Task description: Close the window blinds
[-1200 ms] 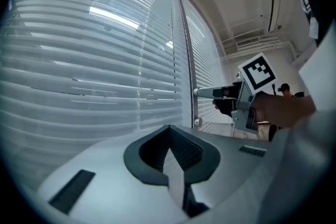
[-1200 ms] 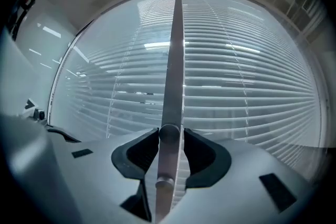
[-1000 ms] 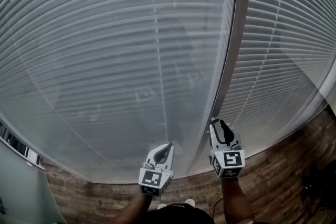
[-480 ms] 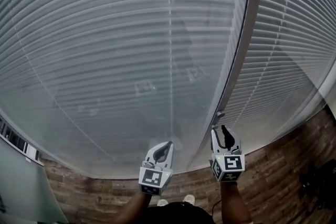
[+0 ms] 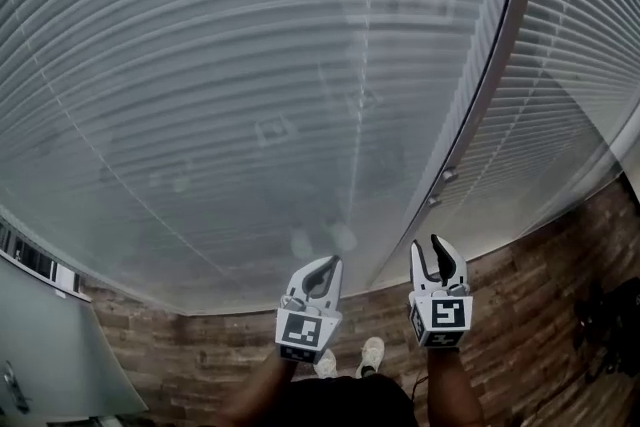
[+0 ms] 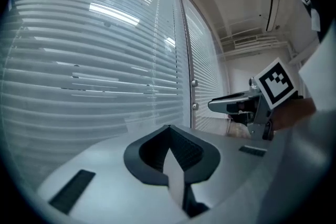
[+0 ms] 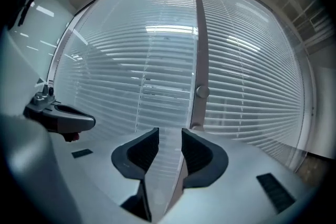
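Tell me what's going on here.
A person holds a tool in each hand in front of lowered window blinds. The left tool is shut and empty; the right tool is open and empty. Neither touches anything. Two small knobs sit on the frame post ahead of the right tool.

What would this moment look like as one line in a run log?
left gripper: fingers shut, empty | right gripper: fingers open, empty | blinds: lowered, neither gripper touching them

white left tongs (image 5: 328, 262), right tongs (image 5: 437, 242), black pads (image 7: 197, 155) (ribbed), marker cubes (image 5: 303, 330)
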{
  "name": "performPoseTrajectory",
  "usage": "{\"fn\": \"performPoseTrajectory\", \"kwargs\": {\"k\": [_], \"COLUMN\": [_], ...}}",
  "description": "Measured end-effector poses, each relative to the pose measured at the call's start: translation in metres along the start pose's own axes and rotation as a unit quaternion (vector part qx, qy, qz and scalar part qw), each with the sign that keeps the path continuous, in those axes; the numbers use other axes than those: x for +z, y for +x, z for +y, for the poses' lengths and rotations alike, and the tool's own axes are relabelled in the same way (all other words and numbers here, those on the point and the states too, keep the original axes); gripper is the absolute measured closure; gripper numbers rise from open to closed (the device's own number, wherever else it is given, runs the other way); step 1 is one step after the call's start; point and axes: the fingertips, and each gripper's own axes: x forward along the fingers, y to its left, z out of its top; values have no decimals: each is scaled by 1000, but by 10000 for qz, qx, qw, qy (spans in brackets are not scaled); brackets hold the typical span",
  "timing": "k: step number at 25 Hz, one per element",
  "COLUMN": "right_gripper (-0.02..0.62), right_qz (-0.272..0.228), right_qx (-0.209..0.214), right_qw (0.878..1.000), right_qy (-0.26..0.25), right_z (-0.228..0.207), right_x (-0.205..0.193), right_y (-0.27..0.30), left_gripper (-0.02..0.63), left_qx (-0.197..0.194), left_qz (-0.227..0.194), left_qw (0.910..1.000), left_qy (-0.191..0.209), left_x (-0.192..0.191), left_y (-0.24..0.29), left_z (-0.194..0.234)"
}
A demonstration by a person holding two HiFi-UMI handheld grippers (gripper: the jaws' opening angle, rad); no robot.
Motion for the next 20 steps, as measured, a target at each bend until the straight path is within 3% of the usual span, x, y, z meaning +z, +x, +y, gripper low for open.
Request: {"fn": "performPoseTrajectory", "kwargs": {"k": [6,8,13,20], "right_gripper": [465,465,483,540], "right_qz": [-56,-63,-190,-218], "right_qx": [-65,-44,103,274], "right_qw": [9985,9983,9985,9980], "right_qy": [538,573,509,519], "right_z": [9,14,33,24], "right_x": [-26,-18,23,-23], "right_y": [-18,-27,-54,-73], "left_gripper": [606,606,606,604], "left_qx": [-214,-271,-89,226], "left_qz": [142,77,-72,-61], "left_qw": [9992,9985,9995,9993], "left_qy": [-318,-468,-302,-275], "left_x": [-26,-11,31,-8], "left_y": [-3,-11,-47,-50], "left_z": [-14,-17,-17,-46]}}
